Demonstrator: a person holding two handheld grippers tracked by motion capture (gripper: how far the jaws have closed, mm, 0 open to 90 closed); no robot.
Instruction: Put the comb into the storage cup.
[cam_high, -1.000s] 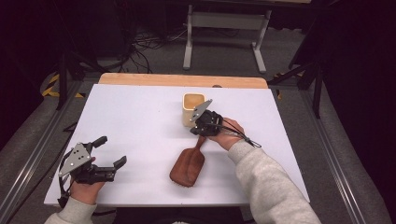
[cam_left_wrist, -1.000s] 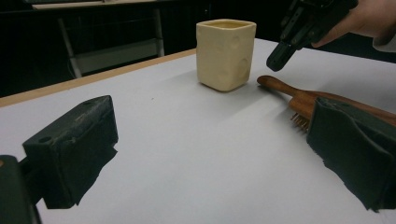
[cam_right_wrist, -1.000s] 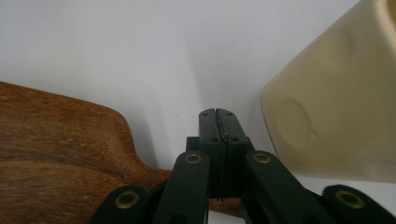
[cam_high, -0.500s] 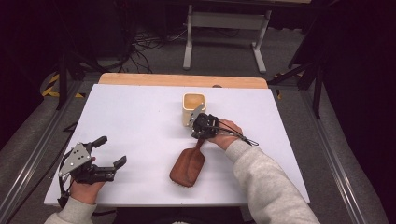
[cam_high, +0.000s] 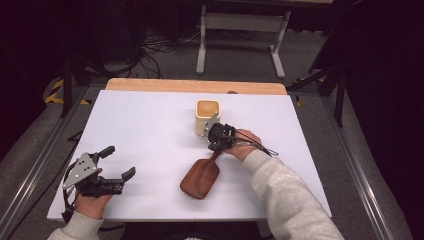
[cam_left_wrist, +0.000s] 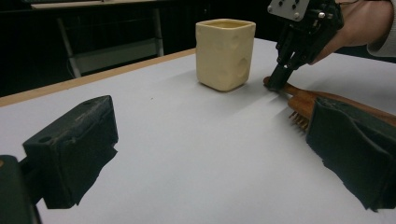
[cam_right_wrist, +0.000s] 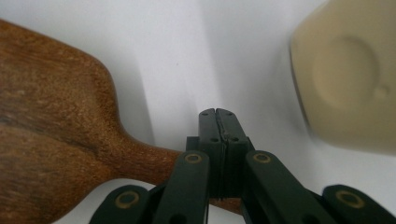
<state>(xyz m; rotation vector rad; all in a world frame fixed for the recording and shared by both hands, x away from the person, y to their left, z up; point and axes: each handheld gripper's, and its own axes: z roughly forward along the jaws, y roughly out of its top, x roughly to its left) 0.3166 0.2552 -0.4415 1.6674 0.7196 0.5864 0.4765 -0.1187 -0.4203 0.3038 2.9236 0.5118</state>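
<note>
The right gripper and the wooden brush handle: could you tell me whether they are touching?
Touching. In the right gripper view the right gripper has its jaws closed over the wooden brush handle; the left gripper view shows the tips down on it.

A white table (cam_high: 150, 125) carries a wooden brush (cam_high: 200, 179) and cream cup (cam_high: 206, 116).

Two hand-held grippers, both black. Left gripper (cam_high: 117, 161), near left on the table: grey three-cornered plate on top dotted with small holes, blocky black jaws with worn, scuffed pads (cam_left_wrist: 70, 144), dark cable trailing off the near edge. Right gripper (cam_high: 218, 145), near the middle: same grey plate with small dark screws, thin black cable looping off to the right. Up close, slim black linkage arms pinned with brass-coloured rivets, narrow black fingertips (cam_right_wrist: 217, 122) marked by tiny round screw holes. Light grey knitted sleeves on both forearms, ribbed cuffs at the wrists.
</note>
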